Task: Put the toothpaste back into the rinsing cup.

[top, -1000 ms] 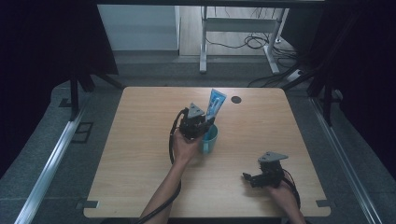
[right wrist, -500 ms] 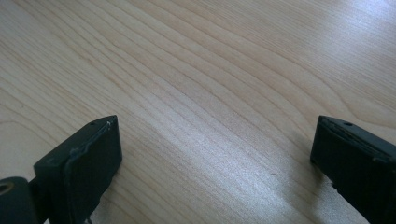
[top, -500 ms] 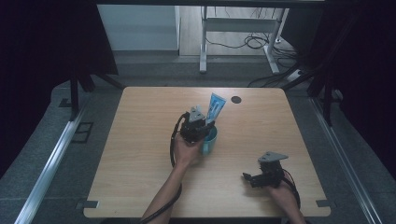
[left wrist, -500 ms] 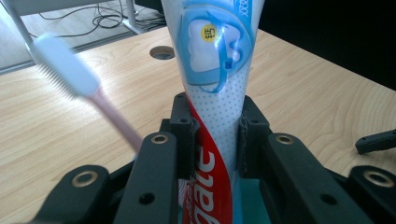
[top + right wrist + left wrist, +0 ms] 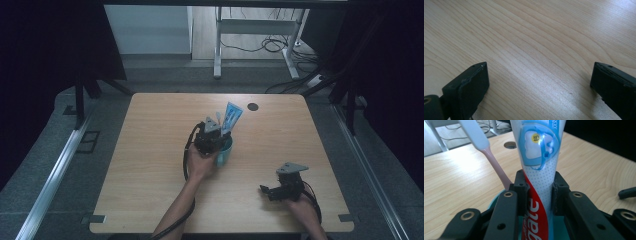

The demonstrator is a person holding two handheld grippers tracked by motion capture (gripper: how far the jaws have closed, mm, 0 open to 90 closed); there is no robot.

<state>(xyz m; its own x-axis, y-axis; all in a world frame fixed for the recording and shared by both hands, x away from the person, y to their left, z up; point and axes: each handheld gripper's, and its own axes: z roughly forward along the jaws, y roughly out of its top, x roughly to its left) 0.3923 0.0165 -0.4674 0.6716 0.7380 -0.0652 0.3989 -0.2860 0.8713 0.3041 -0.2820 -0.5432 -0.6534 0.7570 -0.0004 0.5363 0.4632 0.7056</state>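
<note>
my left gripper [image 5: 215, 134] sits over the teal cup [image 5: 224, 152] near table [image 5: 150, 150] center, jaws pinching the toothpaste tube [image 5: 539, 177] on both sides. in the left gripper view the tube stands upright betw my two black jaws, pads pressed against its lower body, red lettering part going down into the cup [image 5: 496, 200]. tube top w/ blue & white print sticks up above the jaws; in high view it leans a bit to the right [image 5: 232, 116]. a toothbrush [image 5: 486, 150] w/ pink neck and white handle also stands in the cup, tilted up-left, just beside the tube, not betw my jaws. round hole in table [image 5: 510, 144] behind it, also seen in high view [image 5: 253, 106].

my right gripper [image 5: 272, 190] is low at the near right part of the table, well apart from the cup, grey plate on top. right gripper view: jaws spread wide [image 5: 539, 85], bare wood betw them, holding nothing. jaw tips look close to or on the table surface, cant tell if touching.

cables and a metal stand leg on the floor beyond the table's far edge.
</note>
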